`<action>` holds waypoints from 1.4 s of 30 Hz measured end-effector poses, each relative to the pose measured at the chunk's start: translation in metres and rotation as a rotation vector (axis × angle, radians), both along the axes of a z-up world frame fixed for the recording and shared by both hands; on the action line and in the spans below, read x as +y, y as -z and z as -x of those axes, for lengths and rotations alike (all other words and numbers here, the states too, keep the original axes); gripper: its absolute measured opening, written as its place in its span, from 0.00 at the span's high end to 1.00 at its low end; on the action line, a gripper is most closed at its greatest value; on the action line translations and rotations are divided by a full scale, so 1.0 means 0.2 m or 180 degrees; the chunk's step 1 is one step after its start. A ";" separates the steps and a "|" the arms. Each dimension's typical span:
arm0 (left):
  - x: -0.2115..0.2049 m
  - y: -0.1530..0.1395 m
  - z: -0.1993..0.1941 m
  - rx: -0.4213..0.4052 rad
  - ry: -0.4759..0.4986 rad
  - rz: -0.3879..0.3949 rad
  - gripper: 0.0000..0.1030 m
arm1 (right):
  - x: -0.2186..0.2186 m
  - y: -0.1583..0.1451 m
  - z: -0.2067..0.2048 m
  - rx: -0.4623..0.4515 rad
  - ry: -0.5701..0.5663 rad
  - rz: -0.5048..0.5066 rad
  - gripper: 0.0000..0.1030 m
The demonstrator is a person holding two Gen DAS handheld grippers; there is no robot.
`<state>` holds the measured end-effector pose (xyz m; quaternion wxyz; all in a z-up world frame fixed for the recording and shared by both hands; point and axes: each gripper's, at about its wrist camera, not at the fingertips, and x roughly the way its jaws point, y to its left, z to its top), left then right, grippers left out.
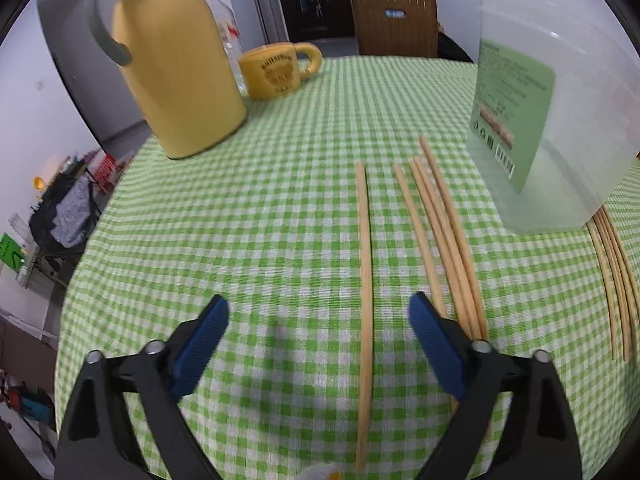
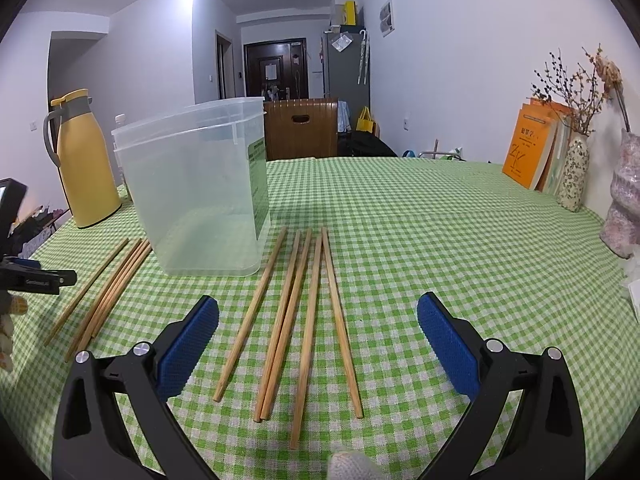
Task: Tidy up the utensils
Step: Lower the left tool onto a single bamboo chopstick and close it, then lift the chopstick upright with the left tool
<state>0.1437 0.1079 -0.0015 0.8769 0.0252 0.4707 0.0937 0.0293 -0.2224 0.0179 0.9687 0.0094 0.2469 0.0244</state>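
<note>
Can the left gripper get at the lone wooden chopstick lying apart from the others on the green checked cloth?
Probably yes. The left gripper is open, and the lone wooden chopstick already runs between its blue pads, nearer the right one. Nothing lies over it; the neighbouring chopsticks sit outside the right finger.

Setting: a lived-in home, dining area. A table with a green gingham tablecloth [image 2: 440, 216] carries a yellow thermos jug [image 2: 82, 160] at 10 o'clock, books [image 2: 528, 152] and a vase of dried flowers [image 2: 574, 172] at 2 o'clock. A dark entrance door [image 2: 276, 72] closes the hallway at 12 o'clock.
</note>
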 end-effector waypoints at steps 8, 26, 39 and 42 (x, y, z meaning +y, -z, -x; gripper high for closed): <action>-0.02 0.06 -0.15 0.0432 0.0107 0.0022 0.47 | 0.00 0.00 -0.01 0.0024 0.0000 -0.0008 0.07; -0.07 0.09 -0.23 0.0760 0.0169 0.0322 0.96 | 0.00 0.00 0.00 0.0037 0.0000 -0.0023 0.07; -0.03 -0.16 0.02 -0.0213 0.0124 0.0433 0.96 | -0.01 0.00 0.00 0.0014 -0.0010 -0.0031 0.07; -0.07 -0.25 0.15 -0.0613 0.0182 0.0383 0.96 | -0.01 0.00 0.01 -0.0012 -0.0012 -0.0034 0.07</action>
